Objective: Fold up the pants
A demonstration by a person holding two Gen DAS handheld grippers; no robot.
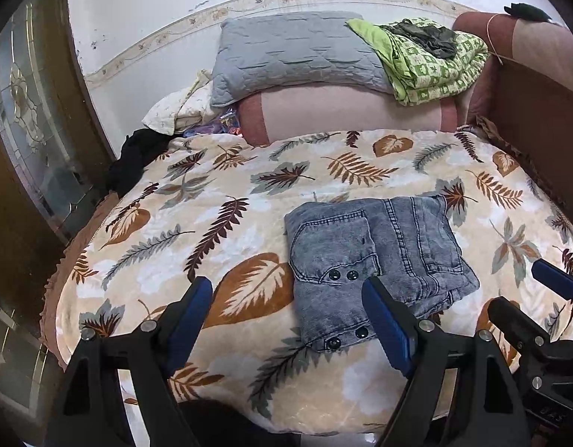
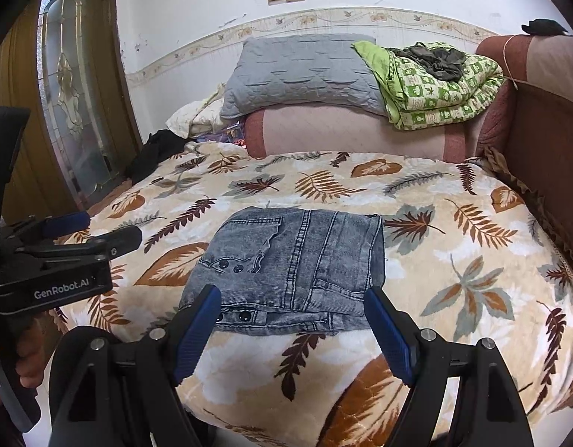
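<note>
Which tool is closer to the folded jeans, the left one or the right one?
Right. The right tool hangs open over the near edge of the folded jeans, which lie between its fingers in its view. The left tool is open off their left side.

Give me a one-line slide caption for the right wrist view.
Open right gripper poised before folded jeans lying on a leaf-print blanket, nothing between its jaws.
</note>
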